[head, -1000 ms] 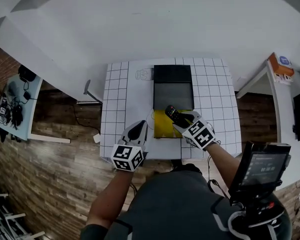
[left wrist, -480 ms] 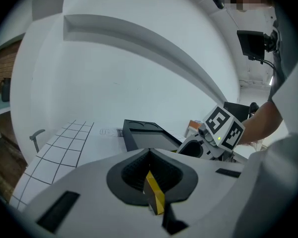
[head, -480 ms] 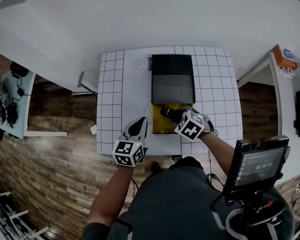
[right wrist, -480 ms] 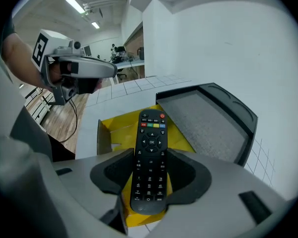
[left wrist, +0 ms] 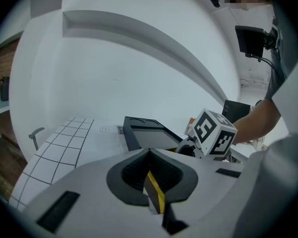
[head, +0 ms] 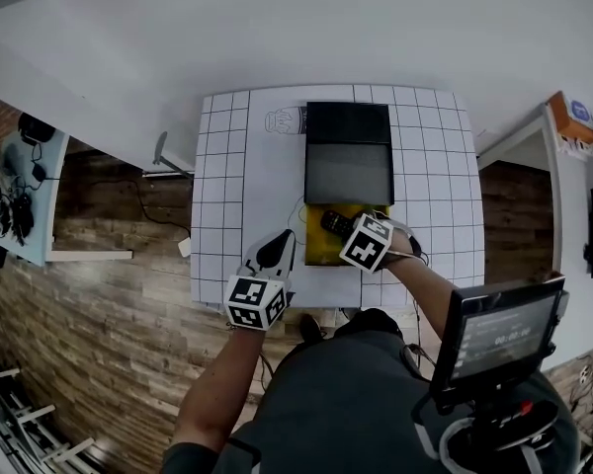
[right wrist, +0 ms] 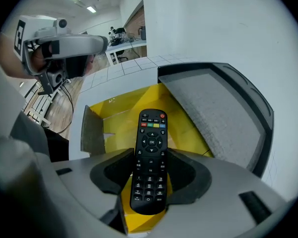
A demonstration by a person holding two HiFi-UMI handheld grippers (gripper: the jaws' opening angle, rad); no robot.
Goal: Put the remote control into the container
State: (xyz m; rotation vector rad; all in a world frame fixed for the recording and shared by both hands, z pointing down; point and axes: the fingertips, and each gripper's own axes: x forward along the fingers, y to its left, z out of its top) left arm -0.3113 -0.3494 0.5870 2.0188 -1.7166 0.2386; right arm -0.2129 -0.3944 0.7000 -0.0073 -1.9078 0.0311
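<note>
Our right tool (right wrist: 150, 175) clamps the remote control (right wrist: 150, 148) by its lower half, over the open yellow container (right wrist: 119, 108) on the bench (head: 247, 166). Our left tool (left wrist: 149, 155), jaws pinched together and empty, hangs at the container's eight o'clock.

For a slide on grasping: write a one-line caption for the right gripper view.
Right gripper holds a black remote control over the yellow box, next to a grey-lined black tray.
</note>
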